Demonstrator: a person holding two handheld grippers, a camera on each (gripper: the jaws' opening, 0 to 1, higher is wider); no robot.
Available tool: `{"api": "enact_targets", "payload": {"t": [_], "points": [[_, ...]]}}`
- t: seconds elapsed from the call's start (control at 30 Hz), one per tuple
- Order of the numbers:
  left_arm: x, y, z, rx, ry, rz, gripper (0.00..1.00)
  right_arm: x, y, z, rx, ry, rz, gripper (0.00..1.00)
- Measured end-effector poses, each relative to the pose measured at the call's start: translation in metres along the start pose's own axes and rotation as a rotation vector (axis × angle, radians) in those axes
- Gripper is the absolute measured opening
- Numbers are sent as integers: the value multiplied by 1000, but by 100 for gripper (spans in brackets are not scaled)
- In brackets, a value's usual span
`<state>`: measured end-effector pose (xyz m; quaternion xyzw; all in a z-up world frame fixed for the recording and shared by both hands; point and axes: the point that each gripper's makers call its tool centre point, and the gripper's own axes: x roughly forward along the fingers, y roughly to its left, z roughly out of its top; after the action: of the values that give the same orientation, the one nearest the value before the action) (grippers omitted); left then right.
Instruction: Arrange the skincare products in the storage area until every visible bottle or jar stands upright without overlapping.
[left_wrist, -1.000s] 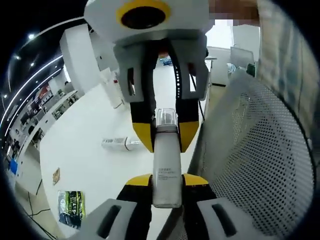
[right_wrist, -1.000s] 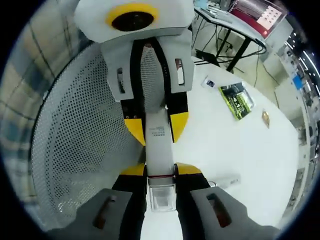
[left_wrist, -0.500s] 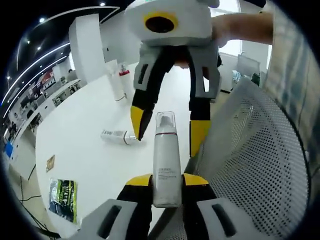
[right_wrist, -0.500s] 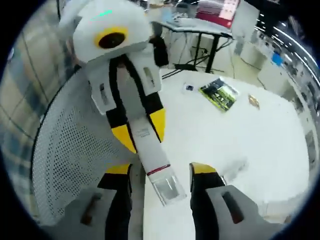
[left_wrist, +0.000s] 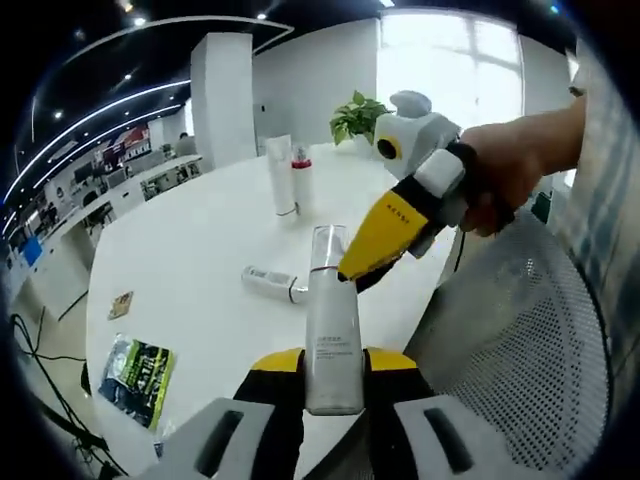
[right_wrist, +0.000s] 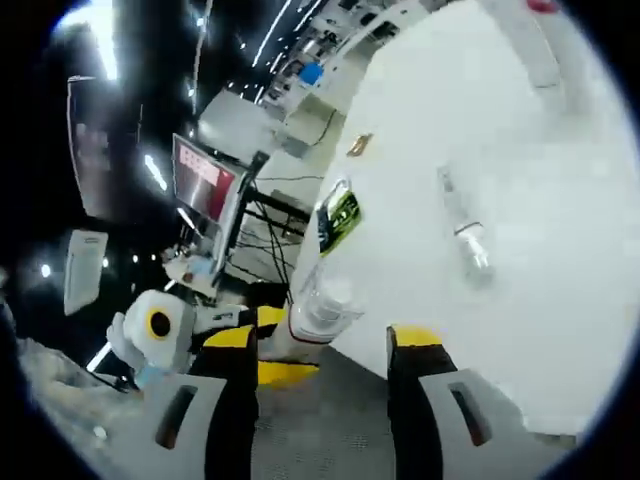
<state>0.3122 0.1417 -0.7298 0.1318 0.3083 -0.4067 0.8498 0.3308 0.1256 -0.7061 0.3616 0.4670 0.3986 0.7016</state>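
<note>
Holding: the left gripper (left_wrist: 333, 368) has its yellow-tipped jaws closed on the lower body of a tall white bottle (left_wrist: 333, 330) with a clear cap, kept upright and up off the table, which looks like the carry pose you'd want before standing it somewhere.

Right gripper: in the left gripper view the right gripper (left_wrist: 372, 262) sits just right of the bottle's cap, hand (left_wrist: 510, 175) wrapped around its grip. In its own view the right gripper (right_wrist: 322, 352) has its jaws spread wide with nothing between them, so it's free for the next grab.

Bottle from the other side: in the right gripper view the bottle (right_wrist: 317, 312) pokes out past the table edge with the left gripper (right_wrist: 262, 345) clamped on it, near the bottom left.

Lying tube: a small white tube (left_wrist: 272, 282) is flat on the white table (left_wrist: 190, 270), just left of and beyond the held bottle. It also shows in the right gripper view (right_wrist: 463, 232). Probably still needs standing up.

Already upright: a tall white tube (left_wrist: 281, 177) and a red-capped bottle (left_wrist: 302, 180) stand side by side at the far end, so that's likely the storage spot.

Clutter: a green packet (left_wrist: 137, 368) and a small card (left_wrist: 122, 304) lie near the left edge, out of the way.

Mesh thing: a white perforated surface (left_wrist: 520, 370) is at the near right, possibly a chair or basket, can't tell.
</note>
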Motion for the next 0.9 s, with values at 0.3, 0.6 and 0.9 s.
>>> {"api": "enact_targets", "payload": {"t": [0.3, 0.6, 0.9], "points": [[-1, -1, 5, 21, -17, -5, 20, 5, -3, 11, 160, -183, 1, 20], [6, -25, 21, -262, -108, -236, 24, -10, 12, 13, -303, -18, 15, 18], [-9, -38, 40, -344, -221, -381, 25, -16, 57, 4, -689, 171, 193, 18]]}}
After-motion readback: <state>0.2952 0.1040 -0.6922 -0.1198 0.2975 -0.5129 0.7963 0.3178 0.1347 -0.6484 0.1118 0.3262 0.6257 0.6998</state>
